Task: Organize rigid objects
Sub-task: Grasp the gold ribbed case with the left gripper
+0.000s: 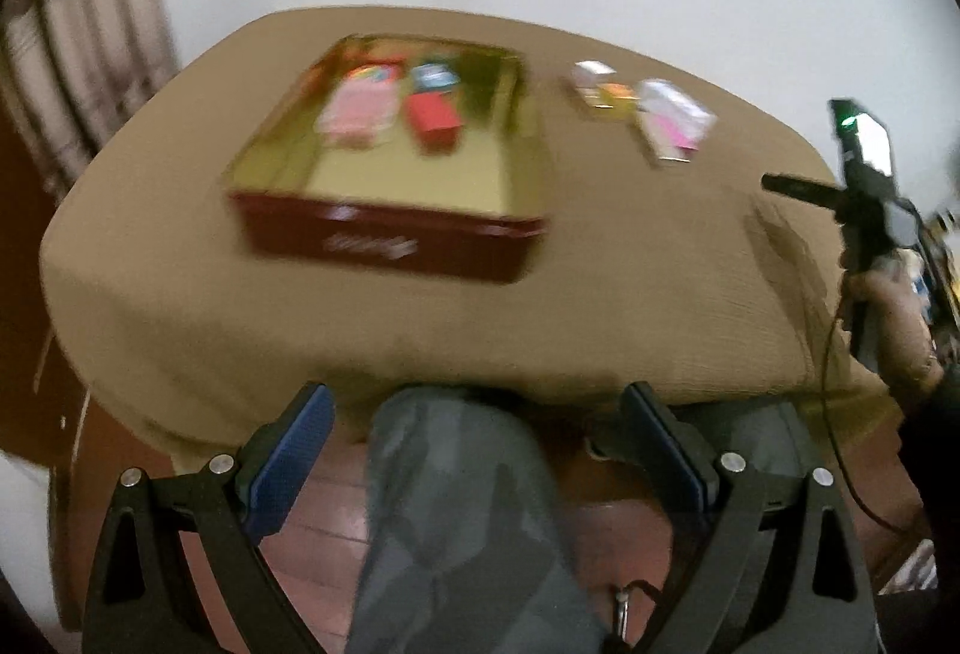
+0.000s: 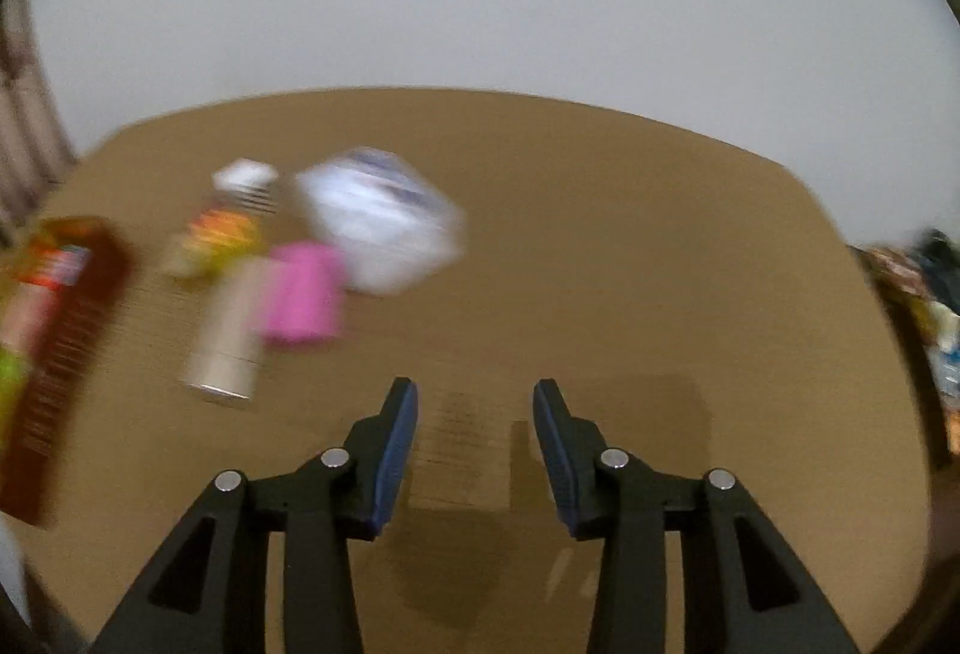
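Note:
A red tin box point(image 1: 390, 240) with a gold inside stands on the tan-covered table point(image 1: 630, 306); a pink item point(image 1: 360, 111) and a red item point(image 1: 433, 117) lie in it. Right of it lie small packs: a white-and-pink one point(image 1: 675, 126) and a yellow-orange one point(image 1: 606, 93). My left gripper point(image 1: 480, 450) is open and empty, held off the table's near edge above a knee. My right gripper point(image 2: 474, 444) is open and empty over bare cloth. Ahead-left of it lie a pink-and-beige tube point(image 2: 264, 318), a white pack point(image 2: 384, 222) and a yellow-orange item point(image 2: 219, 234). The tin point(image 2: 54, 354) shows at the left edge. Both views are blurred.
A white wall stands behind the table. A curtain point(image 1: 90, 54) hangs at the left. The person's grey-trousered legs point(image 1: 462, 522) are under the near edge. The right gripper's handle and hand point(image 1: 870, 234) show at the right. Clutter point(image 2: 924, 306) lies beyond the table's right side.

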`<state>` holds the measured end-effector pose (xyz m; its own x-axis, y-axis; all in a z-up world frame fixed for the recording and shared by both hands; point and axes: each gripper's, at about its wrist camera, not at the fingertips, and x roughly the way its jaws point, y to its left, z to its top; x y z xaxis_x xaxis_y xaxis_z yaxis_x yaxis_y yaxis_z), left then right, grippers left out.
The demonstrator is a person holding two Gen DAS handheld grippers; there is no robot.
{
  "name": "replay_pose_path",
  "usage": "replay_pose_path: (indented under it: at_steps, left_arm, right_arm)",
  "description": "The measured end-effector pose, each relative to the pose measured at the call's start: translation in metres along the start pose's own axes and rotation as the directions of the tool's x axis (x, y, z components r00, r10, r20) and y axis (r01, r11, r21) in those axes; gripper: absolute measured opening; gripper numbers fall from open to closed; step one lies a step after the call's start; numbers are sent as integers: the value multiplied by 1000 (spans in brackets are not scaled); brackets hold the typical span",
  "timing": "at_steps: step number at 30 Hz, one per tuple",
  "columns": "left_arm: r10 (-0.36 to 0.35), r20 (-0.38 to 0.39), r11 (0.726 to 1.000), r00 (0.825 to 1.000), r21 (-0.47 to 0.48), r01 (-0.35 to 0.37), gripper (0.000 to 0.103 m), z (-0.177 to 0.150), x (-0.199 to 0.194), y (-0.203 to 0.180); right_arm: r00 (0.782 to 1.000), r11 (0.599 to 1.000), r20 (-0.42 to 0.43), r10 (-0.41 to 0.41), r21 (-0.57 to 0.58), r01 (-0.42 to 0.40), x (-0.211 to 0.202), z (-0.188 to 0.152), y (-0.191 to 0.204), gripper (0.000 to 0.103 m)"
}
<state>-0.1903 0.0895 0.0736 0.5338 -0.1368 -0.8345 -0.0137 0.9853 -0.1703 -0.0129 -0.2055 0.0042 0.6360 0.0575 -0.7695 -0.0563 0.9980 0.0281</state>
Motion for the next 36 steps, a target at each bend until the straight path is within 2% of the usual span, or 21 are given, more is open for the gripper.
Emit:
replay_pose_path:
  at_steps: [3,5,11,15,18,20,24,31,36]
  left_arm:
    - [-35,4,997,999,69,34,94,19,1,-30]
    - [-55,-1,995,998,84,55,94,38,9,-50]
    - [-110,-34,990,993,82,112,93,101,60,-93]
    - [-127,-65,989,990,73,131,93,135,101,-115]
    - [-108,-89,991,990,75,115,93,155,131,-127]
    - [-111,-126,991,986,65,120,89,166,151,-128]
    - [-115,-180,991,977,48,125,79,179,181,-127]
    - [-103,-205,991,973,63,118,77,188,195,-127]
    - [-95,-230,992,968,54,110,65,193,211,-126]
  right_arm:
    - [996,996,-14,-88,27,88,13,-12,-39,41]
    - [996,993,-17,-88,73,89,19,-19,-57,41]
    - [999,991,22,-34,132,31,22,-23,-62,43]
    - [999,987,36,32,157,-37,24,-26,-74,51]
    - [997,982,46,62,178,-69,23,-27,-87,52]
    - [995,977,54,83,195,-92,22,-27,-92,52]
    - [990,965,69,120,225,-133,25,-31,-101,52]
    - [984,953,84,156,251,-173,24,-33,-104,54]
    - [982,949,89,166,255,-184,18,-36,-98,55]
